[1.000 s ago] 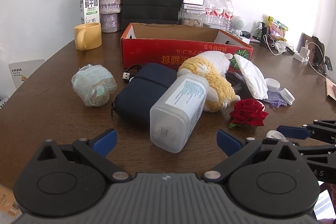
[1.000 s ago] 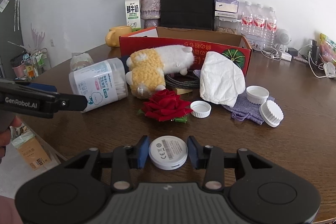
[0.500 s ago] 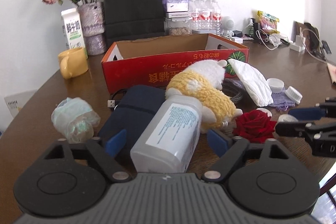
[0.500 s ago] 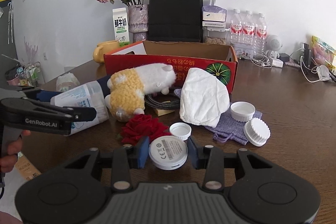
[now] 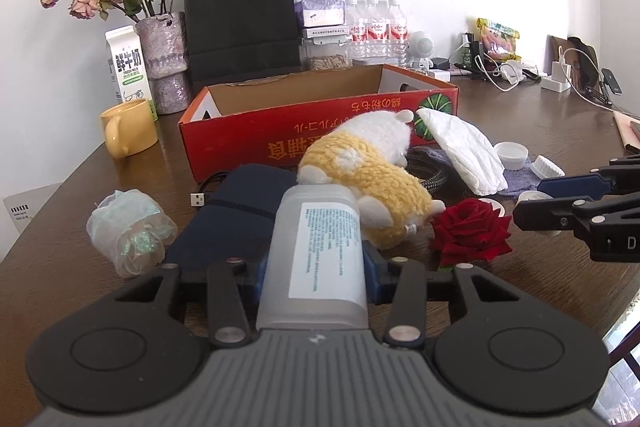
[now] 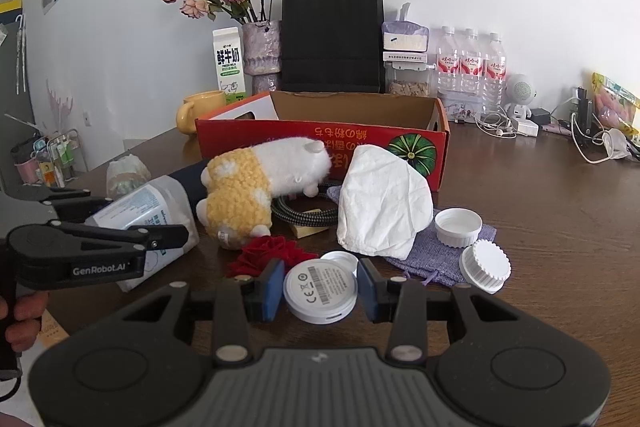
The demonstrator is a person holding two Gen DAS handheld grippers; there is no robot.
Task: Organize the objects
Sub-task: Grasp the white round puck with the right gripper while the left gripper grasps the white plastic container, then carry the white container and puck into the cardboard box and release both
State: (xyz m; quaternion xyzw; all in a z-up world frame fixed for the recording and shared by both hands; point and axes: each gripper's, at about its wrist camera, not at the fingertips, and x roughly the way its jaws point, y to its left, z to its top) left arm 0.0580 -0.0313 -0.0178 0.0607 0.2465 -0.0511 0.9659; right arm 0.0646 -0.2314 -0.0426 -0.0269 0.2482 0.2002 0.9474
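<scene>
Right, the left gripper [image 5: 316, 265] fingers are closing on the jar [image 5: 316, 251], which lies before the box [image 5: 320, 123], against the plush [image 5: 368, 167]; pads look touching. Lifting could drag the plush or rose [image 5: 470, 231]. The right gripper [image 6: 320, 289] narrowly clamps the puck [image 6: 320, 291], clear of the counter [image 6: 560, 227].
</scene>
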